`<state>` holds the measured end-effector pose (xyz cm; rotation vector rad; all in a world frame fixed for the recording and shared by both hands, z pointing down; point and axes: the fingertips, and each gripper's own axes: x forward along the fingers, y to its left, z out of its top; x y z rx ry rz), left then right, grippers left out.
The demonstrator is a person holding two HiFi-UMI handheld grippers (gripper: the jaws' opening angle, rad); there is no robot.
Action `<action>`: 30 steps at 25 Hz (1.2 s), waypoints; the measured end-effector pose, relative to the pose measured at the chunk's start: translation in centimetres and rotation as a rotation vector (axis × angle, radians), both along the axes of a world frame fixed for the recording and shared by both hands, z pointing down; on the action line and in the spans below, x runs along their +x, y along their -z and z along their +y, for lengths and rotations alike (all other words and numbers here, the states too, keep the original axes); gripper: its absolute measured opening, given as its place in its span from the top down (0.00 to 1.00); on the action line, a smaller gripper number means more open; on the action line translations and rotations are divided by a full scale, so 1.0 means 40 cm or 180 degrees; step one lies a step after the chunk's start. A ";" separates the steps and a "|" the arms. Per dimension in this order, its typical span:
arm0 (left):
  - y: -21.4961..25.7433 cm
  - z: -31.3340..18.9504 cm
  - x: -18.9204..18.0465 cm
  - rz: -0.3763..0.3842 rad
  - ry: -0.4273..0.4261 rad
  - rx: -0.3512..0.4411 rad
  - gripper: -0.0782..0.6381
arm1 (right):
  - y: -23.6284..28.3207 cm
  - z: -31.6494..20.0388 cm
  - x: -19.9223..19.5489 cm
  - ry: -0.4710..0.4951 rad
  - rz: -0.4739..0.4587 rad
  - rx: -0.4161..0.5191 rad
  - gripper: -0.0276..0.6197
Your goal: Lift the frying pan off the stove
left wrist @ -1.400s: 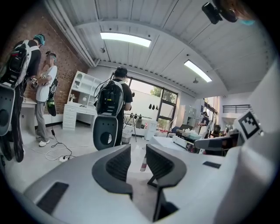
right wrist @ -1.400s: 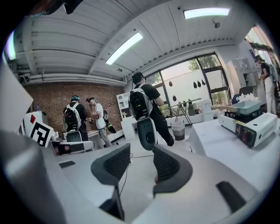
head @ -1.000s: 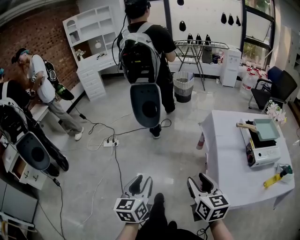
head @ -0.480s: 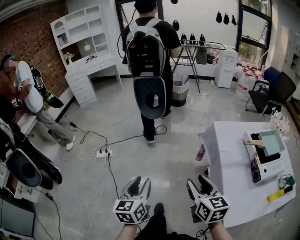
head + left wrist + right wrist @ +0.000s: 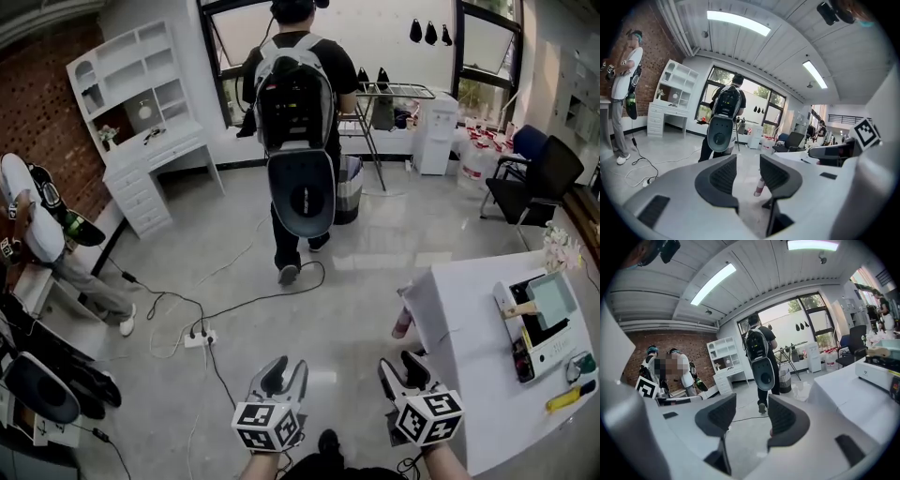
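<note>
The teal square frying pan [image 5: 552,298] with a wooden handle [image 5: 521,309] sits on a white portable stove [image 5: 537,337], on the white-clothed table [image 5: 469,356] at the right edge of the head view. Both grippers hang low over the floor, well short of the table. My left gripper [image 5: 284,372] is open with nothing between its jaws, as the left gripper view [image 5: 747,164] also shows. My right gripper [image 5: 403,367] is open and empty too [image 5: 751,406]. In the right gripper view the stove [image 5: 877,372] shows at the far right.
A person with a backpack [image 5: 295,103] stands ahead in the middle of the room. A power strip [image 5: 197,337] and cables lie on the floor to the left. A bottle [image 5: 402,323] stands by the table's corner. A yellow tool [image 5: 570,397] lies on the table. A black chair [image 5: 544,178] stands at the back right.
The view has swung left, so the table with the stove and pan has slid toward the right edge. Both grippers keep their place and stay open.
</note>
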<state>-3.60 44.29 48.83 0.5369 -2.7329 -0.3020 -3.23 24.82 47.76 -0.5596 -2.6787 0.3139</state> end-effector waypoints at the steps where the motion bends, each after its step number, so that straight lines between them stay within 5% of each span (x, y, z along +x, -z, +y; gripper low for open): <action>1: 0.000 0.002 -0.021 0.0007 -0.0037 0.0010 0.71 | 0.002 0.003 -0.018 -0.0034 -0.0002 0.0003 0.65; 14: -0.047 -0.079 -0.222 0.0122 -0.0489 0.0074 0.71 | -0.026 -0.095 -0.140 -0.0597 0.0019 0.0015 0.65; 30: -0.011 -0.515 -0.449 0.0038 -0.1249 0.0008 0.71 | 0.049 -0.453 -0.242 -0.1168 -0.0219 -0.0007 0.65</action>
